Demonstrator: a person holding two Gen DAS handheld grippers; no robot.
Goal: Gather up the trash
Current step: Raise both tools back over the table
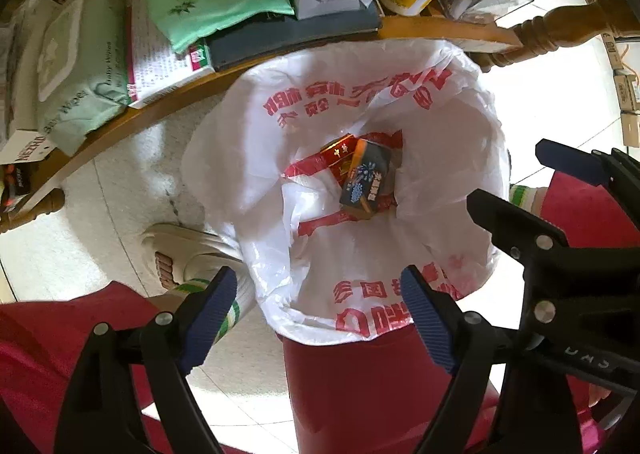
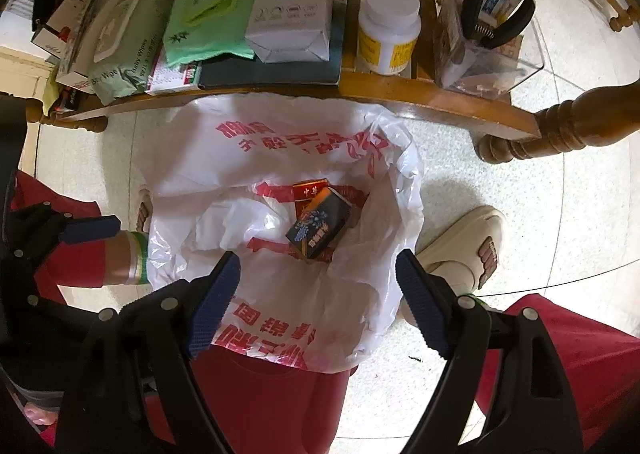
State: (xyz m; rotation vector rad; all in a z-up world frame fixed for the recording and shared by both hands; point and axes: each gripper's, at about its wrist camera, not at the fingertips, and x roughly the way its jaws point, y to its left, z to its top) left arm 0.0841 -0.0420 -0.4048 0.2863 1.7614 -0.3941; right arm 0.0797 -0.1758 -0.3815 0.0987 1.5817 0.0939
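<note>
A red bin lined with a white plastic bag with red print stands on the floor below me. At the bag's bottom lie a dark blue box and a red box; both also show in the right wrist view, the blue box over the red box. My left gripper is open and empty above the bin's near rim. My right gripper is open and empty above the bin, and it shows at the right of the left wrist view.
A wooden table edge runs behind the bin, carrying wipes packs, a green pack, a white carton, a white bottle and a clear holder with pliers. Slippered feet and red trousers flank the bin.
</note>
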